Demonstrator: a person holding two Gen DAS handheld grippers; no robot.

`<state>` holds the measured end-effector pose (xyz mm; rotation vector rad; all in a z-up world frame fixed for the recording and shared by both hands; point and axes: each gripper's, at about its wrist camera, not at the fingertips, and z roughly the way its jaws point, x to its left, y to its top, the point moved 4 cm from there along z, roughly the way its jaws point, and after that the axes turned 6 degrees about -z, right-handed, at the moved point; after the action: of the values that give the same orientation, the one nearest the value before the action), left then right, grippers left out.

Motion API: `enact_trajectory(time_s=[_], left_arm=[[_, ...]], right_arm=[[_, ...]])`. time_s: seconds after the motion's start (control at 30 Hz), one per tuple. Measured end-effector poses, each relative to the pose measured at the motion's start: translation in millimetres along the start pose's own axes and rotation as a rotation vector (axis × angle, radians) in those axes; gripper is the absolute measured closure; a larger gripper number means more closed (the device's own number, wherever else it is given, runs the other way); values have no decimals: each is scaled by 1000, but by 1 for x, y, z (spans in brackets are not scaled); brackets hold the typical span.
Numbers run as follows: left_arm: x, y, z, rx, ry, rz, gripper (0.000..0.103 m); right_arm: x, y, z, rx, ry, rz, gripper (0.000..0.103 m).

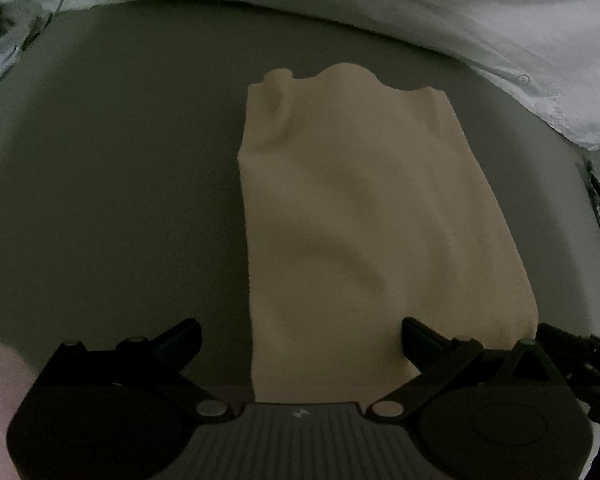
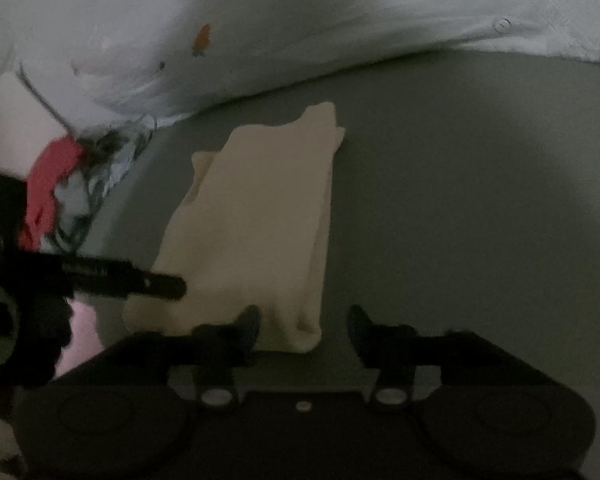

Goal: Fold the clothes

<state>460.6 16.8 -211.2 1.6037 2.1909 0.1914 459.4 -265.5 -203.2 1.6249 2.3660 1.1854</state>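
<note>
Cream garment [image 1: 364, 216] lies folded lengthwise on the grey table [image 1: 120, 180], its near hem at both claws. Left claw [image 1: 300, 340] spread wide, released — nothing gripped. Right claw [image 2: 304, 328] half-parted over the hem corner (pads not pressing). White cloth [image 1: 420, 8] heaped behind.

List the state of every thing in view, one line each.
Cream folded cloth garment: folded into a long strip, flat on the grey surface, slightly rumpled at the far end.
White crumpled bedding: bunched along the far edge.
Left gripper: open, near end of the garment between its jaws.
Right gripper: open, at the garment's near corner.
</note>
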Motion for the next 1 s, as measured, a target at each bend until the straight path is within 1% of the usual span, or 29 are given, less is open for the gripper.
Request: enact_trajectory(time_s=[0.03,0.1,0.2,0.27,0.3,0.37,0.43,0.5,0.57,0.67,0.73,0.8,0.83,0.9,0.97,1.0], left_arm=[[2,0,1,7,-10,-14,0],[4,4,-4,-11,-22,-16,0],[8,9,-11,-40,-40,-20,0],[14,20,-20,-123,-50,-31,0],[18,26,-25,-162,-57,-37,0],[31,39,-29,-191,-105,-73,0],[40,53,-23,-192,-136,-97,0],[44,65,-11,-195,-140,-102,1],[43,77,8,-178,-145,-96,3],[34,94,30,-165,-172,-46,4],[25,104,41,-162,-195,15,4],[20,112,52,-153,-208,52,4],[17,116,59,-149,-214,66,1],[11,120,63,-185,-224,86,1],[4,121,68,-219,-208,124,1],[2,121,69,-236,-204,126,1]], right_arm=[[-4,0,0,5,-6,14,48],[-5,-1,8,55,-84,-18,47],[-2,7,4,35,-84,-20,48],[-1,15,2,28,-97,-18,47],[-2,19,3,28,-94,-13,46],[-2,31,8,16,-83,13,45],[-6,45,12,-2,-64,57,43],[-11,62,19,-27,-37,106,38],[-15,83,30,-47,-17,136,37],[-16,111,57,-45,-9,115,35],[-18,125,77,-28,-23,92,35],[-19,135,94,-18,-20,80,35],[-19,139,102,-13,-17,74,35],[-19,146,120,3,-16,51,34],[-18,151,136,21,-24,27,33],[-16,152,143,22,-26,10,29]])
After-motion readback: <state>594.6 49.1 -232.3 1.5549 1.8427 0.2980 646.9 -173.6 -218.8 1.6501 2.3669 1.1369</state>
